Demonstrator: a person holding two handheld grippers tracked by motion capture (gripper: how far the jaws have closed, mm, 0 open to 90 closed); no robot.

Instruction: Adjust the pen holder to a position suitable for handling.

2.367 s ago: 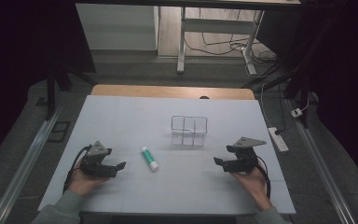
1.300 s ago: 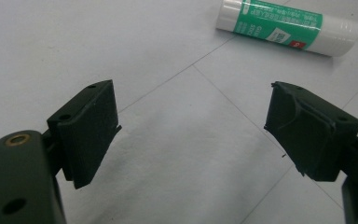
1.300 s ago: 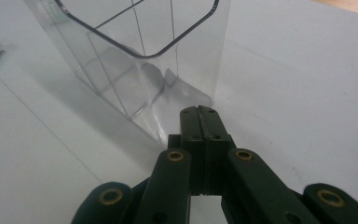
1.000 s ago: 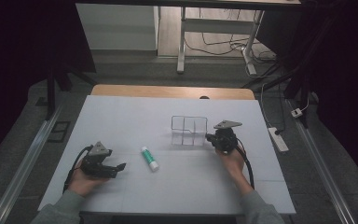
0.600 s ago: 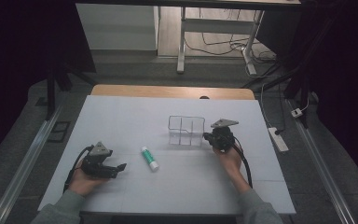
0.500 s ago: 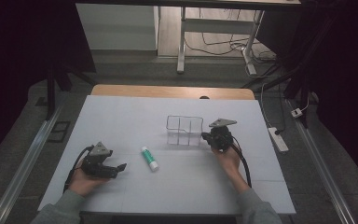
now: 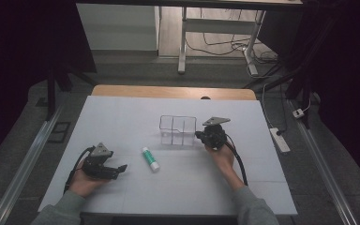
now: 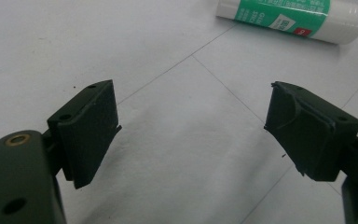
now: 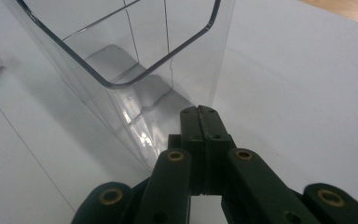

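A clear plastic container (image 7: pixel 177 130) with inner dividers stands upright in the middle of the white table (image 7: pixel 122 112). My right gripper (image 7: pixel 199 136) is at its right side, jaws shut with nothing between them. In the right gripper view the shut tips (image 9: pixel 199 112) press against the container's (image 9: pixel 121 60) near wall at a corner. A green-and-white glue stick (image 7: pixel 150 158) lies flat to the container's front left. My left gripper (image 7: pixel 119 168) rests on the table at the front left. It is open and empty (image 8: pixel 191 126), with the glue stick (image 8: pixel 291 14) lying farther ahead of it.
A wooden strip (image 7: pixel 173 92) runs along the table's far edge. A white power strip (image 7: pixel 280 139) lies on the floor to the right, with cables and desk legs beyond the table. Thin seam lines cross the white surface.
My right gripper came in from the front right to the container's side and has moved left. The container has slid a little to the left with it. The left gripper has stayed put.
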